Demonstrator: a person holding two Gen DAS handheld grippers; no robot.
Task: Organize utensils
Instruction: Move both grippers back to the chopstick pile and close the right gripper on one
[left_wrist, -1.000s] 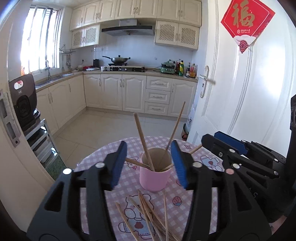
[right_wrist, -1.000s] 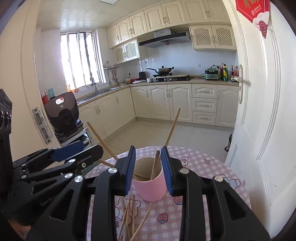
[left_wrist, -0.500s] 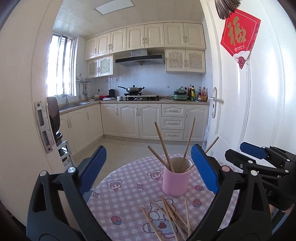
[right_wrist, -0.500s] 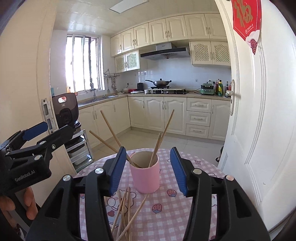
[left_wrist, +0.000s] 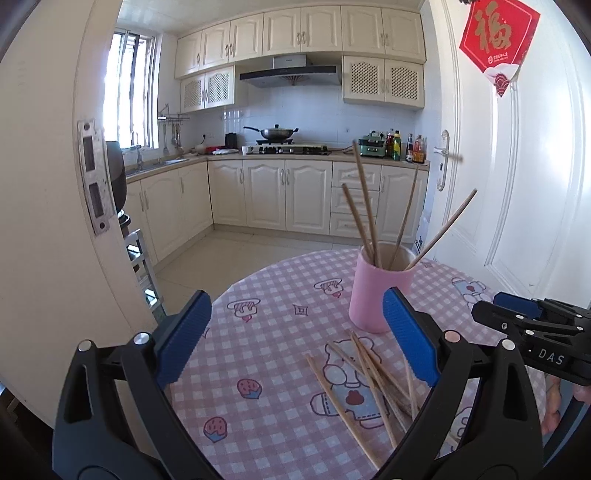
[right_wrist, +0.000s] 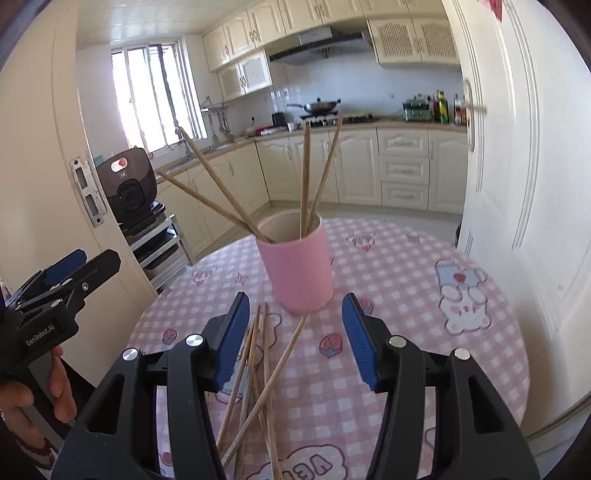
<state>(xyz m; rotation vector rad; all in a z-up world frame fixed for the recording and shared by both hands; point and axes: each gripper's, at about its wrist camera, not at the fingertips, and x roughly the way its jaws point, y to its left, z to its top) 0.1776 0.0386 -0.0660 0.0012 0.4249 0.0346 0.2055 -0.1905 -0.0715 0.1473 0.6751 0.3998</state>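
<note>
Four wooden chopsticks (right_wrist: 306, 177) stood in the pink cylindrical cup (right_wrist: 297, 266); left gripper (left_wrist: 295, 339) gaped wide, right gripper (right_wrist: 293, 339) half-open, both empty, having just opened

My left gripper (left_wrist: 295, 339) has its jaws spread wide, bare checked tablecloth (left_wrist: 266, 354) between and ahead of them, clear path. Loose chopsticks (left_wrist: 369, 380) lie just inside its right finger; pink cup (left_wrist: 373, 291) stands beyond that finger, sticks fanning out overhead. My right gripper (right_wrist: 293, 334), jaws half apart, sits over the same pile (right_wrist: 258, 369); cup (right_wrist: 299, 273) blocks straight ahead. To its right, cloth is free up to the door (right_wrist: 535, 184).
</note>
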